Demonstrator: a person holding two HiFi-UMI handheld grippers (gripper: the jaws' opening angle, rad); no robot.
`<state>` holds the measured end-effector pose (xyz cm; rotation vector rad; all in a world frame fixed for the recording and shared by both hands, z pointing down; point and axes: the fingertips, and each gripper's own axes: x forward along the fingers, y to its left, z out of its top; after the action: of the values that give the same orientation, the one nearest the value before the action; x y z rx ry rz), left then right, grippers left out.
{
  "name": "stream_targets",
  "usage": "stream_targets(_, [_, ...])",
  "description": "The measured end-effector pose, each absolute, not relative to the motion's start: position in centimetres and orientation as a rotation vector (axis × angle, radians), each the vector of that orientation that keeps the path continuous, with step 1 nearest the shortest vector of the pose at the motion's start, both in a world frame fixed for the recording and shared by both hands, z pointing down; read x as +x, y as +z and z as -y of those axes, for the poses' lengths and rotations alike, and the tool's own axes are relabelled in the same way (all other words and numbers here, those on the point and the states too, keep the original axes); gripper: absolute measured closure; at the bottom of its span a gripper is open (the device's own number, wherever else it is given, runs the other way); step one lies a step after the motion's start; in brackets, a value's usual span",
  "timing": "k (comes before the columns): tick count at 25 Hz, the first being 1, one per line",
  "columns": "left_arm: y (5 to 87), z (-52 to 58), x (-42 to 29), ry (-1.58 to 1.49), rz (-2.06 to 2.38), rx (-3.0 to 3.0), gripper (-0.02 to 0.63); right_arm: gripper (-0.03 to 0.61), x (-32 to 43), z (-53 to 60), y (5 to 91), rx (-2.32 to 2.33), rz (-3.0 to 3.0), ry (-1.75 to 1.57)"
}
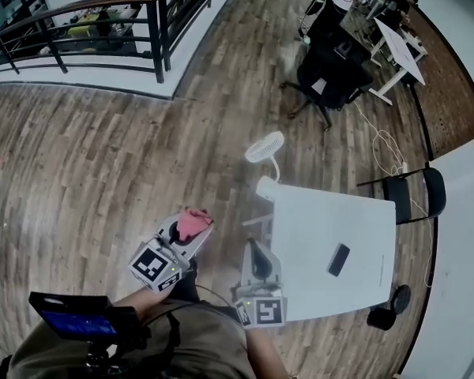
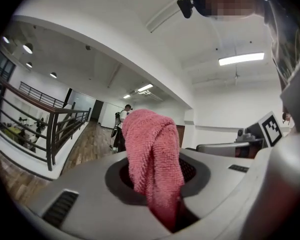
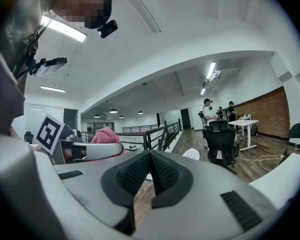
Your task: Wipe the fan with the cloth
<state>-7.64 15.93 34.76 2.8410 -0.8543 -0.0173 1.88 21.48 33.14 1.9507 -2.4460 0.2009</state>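
Head view: left tool (image 1: 186, 232) pinches pink cloth (image 1: 194, 221), jaws closed on it; right tool (image 1: 257, 253) pressed together, empty; white fan (image 1: 265, 147) stands ahead of both tools, at bench (image 1: 316, 219) far corner

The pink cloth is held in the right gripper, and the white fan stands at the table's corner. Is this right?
No. The pink cloth is held in the left gripper, as the left gripper view shows between its jaws; the white fan stands at the corner of the table.
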Motion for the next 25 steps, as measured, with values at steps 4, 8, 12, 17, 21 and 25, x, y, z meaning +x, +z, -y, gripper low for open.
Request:
stream_targets(4, [34.6, -12.4, -7.2, -0.026, 0.794, 2.843, 0.526, 0.578, 2.4, -17.9, 31.9, 2.064, 2.362, 0.119])
stream_targets(8, [34.7, -9.7, -6.8, -0.010, 0.729, 2.844, 0.526, 0.578, 2.7, -14.3, 31.5, 2.111, 2.344, 0.106])
stream_targets(12, [34.8, -7.9, -6.4, -0.005, 0.676, 2.839, 0.526, 0.578, 3.4, -12.5, 30.8, 2.164, 2.278, 0.075])
stream_targets(17, [35.0, -5.9, -5.8, -0.029, 0.682, 2.790, 0.526, 0.578, 3.8, -11.0, 30.9, 2.177, 2.249, 0.089])
stream_targets(21, [34.7, -4.5, -4.5, -0.025, 0.648, 2.811, 0.526, 0.578, 3.8, -9.7, 31.2, 2.135, 2.260, 0.117])
stream_targets(25, [34.6, -2.6, -3.0, -0.035, 0.671, 2.786, 0.525, 0.578, 4.3, -8.1, 31.1, 2.055, 2.314, 0.138])
